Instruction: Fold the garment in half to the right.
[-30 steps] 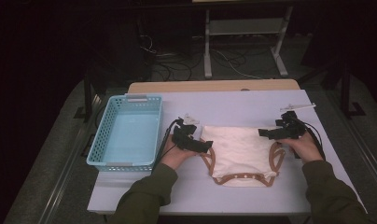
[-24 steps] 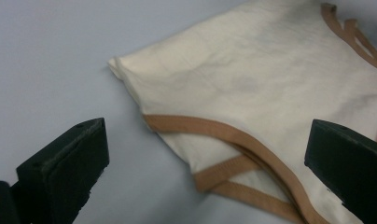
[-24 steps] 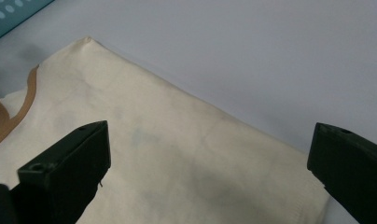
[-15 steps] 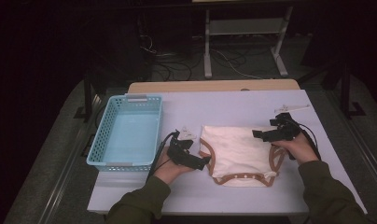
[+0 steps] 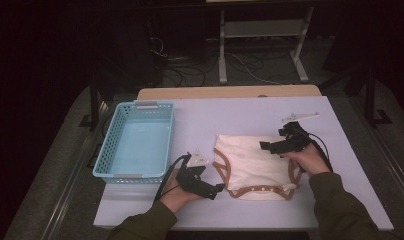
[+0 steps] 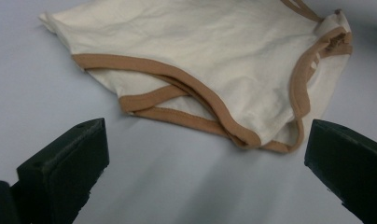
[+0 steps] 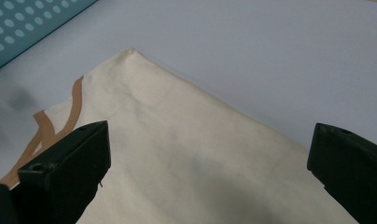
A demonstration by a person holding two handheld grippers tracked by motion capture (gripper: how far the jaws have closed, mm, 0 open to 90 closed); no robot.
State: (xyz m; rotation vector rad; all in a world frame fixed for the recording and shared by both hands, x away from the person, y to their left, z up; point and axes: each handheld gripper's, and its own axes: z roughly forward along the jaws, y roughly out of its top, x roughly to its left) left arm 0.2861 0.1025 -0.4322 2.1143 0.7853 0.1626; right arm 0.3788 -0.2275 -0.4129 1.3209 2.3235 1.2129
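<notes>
On my left sits a light blue basket (image 5: 135,142) with perforated walls, near the edge of the pale lavender table (image 5: 250,115). A small white stick-like item (image 5: 300,117) lies toward the far right corner. Beyond the table, cables (image 5: 190,62) sprawl across the dark floor beside a metal stand (image 5: 260,35).
</notes>
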